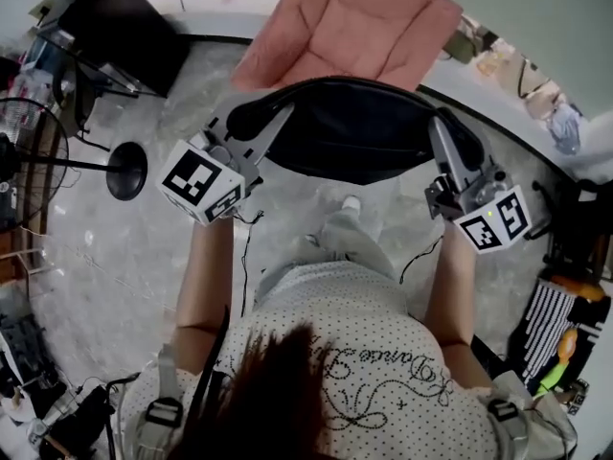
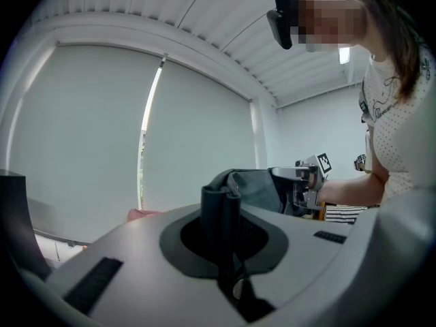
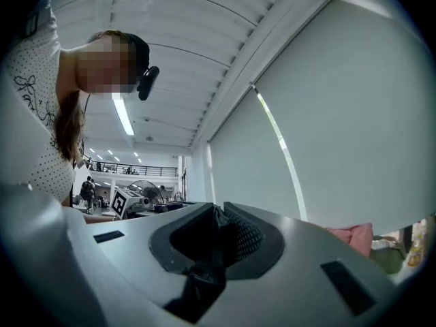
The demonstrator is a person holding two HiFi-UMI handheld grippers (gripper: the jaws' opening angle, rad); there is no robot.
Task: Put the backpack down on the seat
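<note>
**Backpack aloft, seat straight ahead**

The backpack (image 1: 354, 127) hangs in the air, its long axis running left to right. The left tool (image 1: 257, 123) and right tool (image 1: 442, 134) each clench one end. The pink seat (image 1: 354, 22) lies just beyond it, about equally near both tools.

The backpack (image 1: 354, 132) is black matt cloth; the seat (image 1: 359, 17) is pink quilted fabric; the floor (image 1: 115, 247) looks glossy stone.
</note>
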